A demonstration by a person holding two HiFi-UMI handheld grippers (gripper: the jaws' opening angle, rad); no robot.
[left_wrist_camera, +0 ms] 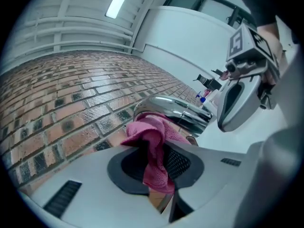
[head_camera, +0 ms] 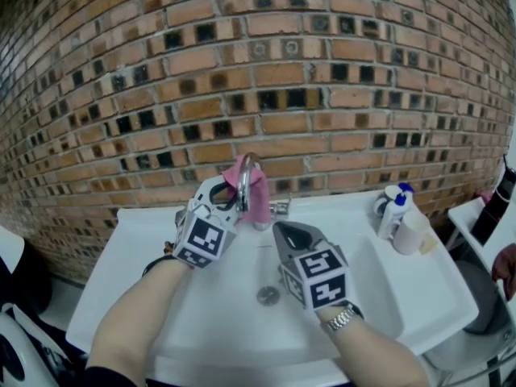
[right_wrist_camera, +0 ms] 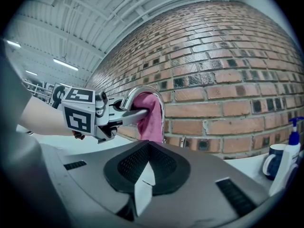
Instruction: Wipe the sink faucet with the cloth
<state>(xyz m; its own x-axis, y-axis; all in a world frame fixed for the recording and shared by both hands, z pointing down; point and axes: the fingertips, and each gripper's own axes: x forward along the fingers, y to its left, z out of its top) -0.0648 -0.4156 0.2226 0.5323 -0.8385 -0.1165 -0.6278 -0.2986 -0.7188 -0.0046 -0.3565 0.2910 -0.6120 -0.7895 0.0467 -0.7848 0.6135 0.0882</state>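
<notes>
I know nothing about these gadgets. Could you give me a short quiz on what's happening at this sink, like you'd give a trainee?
1. True or false: the right gripper is shut with nothing between its jaws.
2. What holds the pink cloth? A: the left gripper. B: the right gripper. C: nothing, it hangs loose.
3. Fill in the blank: the cloth lies against the curved chrome ____.

Key: 1 true; 2 A; 3 faucet.
</notes>
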